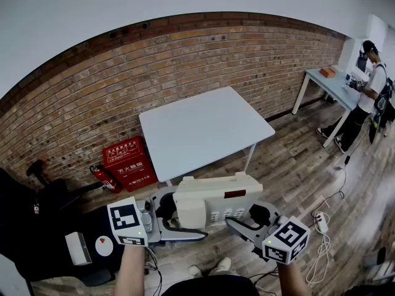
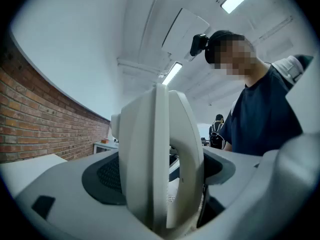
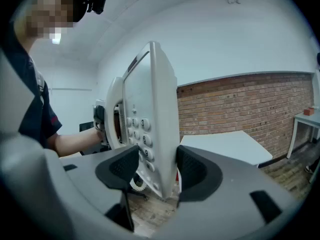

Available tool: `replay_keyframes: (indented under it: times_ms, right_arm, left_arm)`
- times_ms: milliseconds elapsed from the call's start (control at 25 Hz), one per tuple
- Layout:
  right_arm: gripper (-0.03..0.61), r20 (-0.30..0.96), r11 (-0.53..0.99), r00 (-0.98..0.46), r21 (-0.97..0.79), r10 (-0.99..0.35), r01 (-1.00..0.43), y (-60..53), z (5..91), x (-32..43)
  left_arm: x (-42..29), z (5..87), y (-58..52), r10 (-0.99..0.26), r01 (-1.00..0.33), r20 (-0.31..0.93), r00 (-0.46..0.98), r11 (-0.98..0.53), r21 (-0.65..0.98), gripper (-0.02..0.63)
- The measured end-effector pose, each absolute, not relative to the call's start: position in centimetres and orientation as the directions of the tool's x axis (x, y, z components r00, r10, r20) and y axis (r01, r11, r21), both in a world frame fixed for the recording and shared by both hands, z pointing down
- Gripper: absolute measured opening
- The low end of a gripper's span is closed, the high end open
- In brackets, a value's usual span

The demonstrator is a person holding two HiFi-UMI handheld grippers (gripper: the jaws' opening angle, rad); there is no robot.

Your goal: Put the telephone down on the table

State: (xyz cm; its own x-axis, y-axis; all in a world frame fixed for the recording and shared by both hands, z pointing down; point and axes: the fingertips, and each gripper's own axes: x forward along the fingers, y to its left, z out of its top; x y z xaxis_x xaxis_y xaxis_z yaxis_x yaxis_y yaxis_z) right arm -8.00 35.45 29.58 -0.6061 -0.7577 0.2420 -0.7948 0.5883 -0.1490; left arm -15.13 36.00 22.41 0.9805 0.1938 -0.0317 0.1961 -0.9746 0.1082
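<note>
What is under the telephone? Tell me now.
Under the telephone are the wood floor and a coiled cord. It is held in the air, short of the table. Its own underside is covered from view.

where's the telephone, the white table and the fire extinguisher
telephone (image 1: 213, 194), head view, on its cream body, above the keys
white table (image 1: 203, 128), head view, bare middle of its top
fire extinguisher (image 1: 105, 179), head view, on its red cylinder

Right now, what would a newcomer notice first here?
The cream telephone held in mid-air, clamped at its ends by the left tool and right tool, low in the head view. Beyond it stands a white table before the brick wall, with a red box on the floor to its left.
</note>
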Motion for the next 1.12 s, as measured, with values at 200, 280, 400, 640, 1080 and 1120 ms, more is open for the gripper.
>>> replay_keyframes:
  times_ms: [200,280,400,640,1080,1120]
  right_arm:
    - [0.247,0.244,0.589,-0.609,-0.156,-0.755,-0.793,35.2,29.8,-7.5]
    - [0.249,0.247,0.589,-0.61,-0.162,-0.753,-0.792,35.0,29.9,-7.2]
    - [0.247,0.25,0.59,-0.611,-0.158,-0.752,-0.791,34.8,30.0,-6.4]
    - [0.247,0.25,0.598,-0.616,-0.153,-0.747,-0.787,34.6,30.3,-4.4]
    - [0.249,0.244,0.61,-0.629,-0.16,-0.738,-0.776,34.4,30.9,-0.8]
    - [0.249,0.245,0.611,-0.63,-0.16,-0.737,-0.776,34.5,31.0,-0.4]
  left_arm:
    - [-14.5,22.5,35.8,0.194,0.195,-0.026,0.981,-0.976,0.101,0.439]
    - [-14.1,22.5,35.6,0.194,0.196,-0.027,0.981,-0.975,0.105,0.439]
    - [-13.5,22.7,35.3,0.191,0.192,-0.024,0.981,-0.975,0.113,0.439]
    - [-11.5,23.2,35.1,0.176,0.176,-0.016,0.984,-0.976,0.126,0.439]
    - [-7.9,23.9,35.0,0.156,0.155,-0.009,0.988,-0.978,0.142,0.439]
    - [-7.5,24.1,35.0,0.155,0.155,-0.007,0.988,-0.978,0.143,0.439]
